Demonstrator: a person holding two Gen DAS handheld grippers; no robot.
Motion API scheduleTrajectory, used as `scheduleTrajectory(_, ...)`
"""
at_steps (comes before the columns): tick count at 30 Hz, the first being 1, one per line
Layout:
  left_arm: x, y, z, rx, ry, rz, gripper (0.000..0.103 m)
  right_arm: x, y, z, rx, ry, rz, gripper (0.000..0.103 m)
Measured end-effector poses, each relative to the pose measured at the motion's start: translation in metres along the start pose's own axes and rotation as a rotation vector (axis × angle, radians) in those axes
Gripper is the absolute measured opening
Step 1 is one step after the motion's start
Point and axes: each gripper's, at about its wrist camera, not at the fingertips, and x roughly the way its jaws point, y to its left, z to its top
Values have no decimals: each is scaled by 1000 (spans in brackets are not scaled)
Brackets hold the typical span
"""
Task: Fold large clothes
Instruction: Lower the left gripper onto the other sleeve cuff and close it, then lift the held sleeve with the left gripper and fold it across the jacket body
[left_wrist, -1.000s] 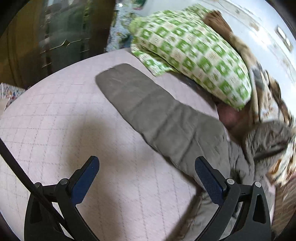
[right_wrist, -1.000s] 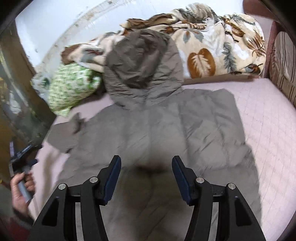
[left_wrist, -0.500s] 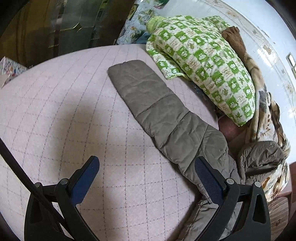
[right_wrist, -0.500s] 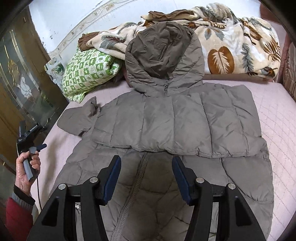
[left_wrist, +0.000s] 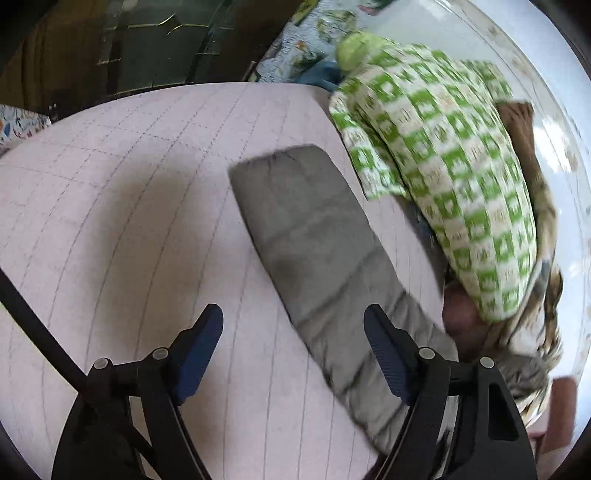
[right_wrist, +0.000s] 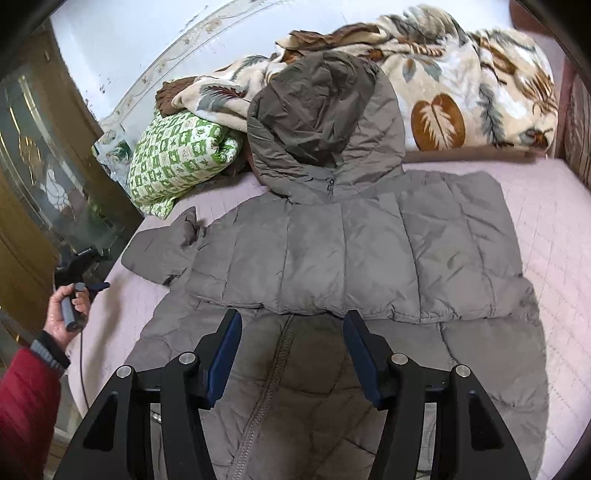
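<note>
A large grey-brown hooded puffer jacket (right_wrist: 354, 258) lies front up on the pink bed, hood (right_wrist: 325, 122) resting on the bedding at the back. One sleeve is folded across the chest. The other sleeve (left_wrist: 325, 258) stretches out flat on the bed in the left wrist view. My left gripper (left_wrist: 295, 343) is open and empty, hovering just above that sleeve's upper part. It also shows in the right wrist view (right_wrist: 83, 275), held in a hand at the bed's left edge. My right gripper (right_wrist: 291, 347) is open and empty above the jacket's zipper (right_wrist: 273, 369).
A green-checked pillow (left_wrist: 443, 166) lies beside the sleeve's cuff end. A leaf-patterned blanket (right_wrist: 461, 96) is piled along the back wall. The pink quilted mattress (left_wrist: 129, 221) spreads to the left of the sleeve. A glass-doored wooden cabinet (right_wrist: 33, 177) stands left of the bed.
The left gripper has moved closer over the outstretched sleeve and narrowed its opening somewhat. The right gripper has drawn back from low over the jacket, so the whole jacket and folded sleeve show.
</note>
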Motion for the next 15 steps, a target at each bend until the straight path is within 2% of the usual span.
scheduleTrajectory(1,5,5,6,-15,-3,-14,76,2,0,-1,-2,2,-3,62)
scheduleTrajectory(3,16,14,16,-53,-6,-43,66,7,3,-3,-19,7,-10,62)
scheduleTrajectory(5,28,22,26,-84,-8,-61,63,14,5,-4,-31,21,-13,62)
scheduleTrajectory(7,39,26,34,-88,-9,-67,60,20,7,-6,-39,32,-9,62)
scheduleTrajectory(8,42,27,37,-85,-16,-72,54,24,8,-8,-46,38,-11,62)
scheduleTrajectory(15,68,31,57,-92,-55,-124,53,45,17,-13,-88,76,-6,62)
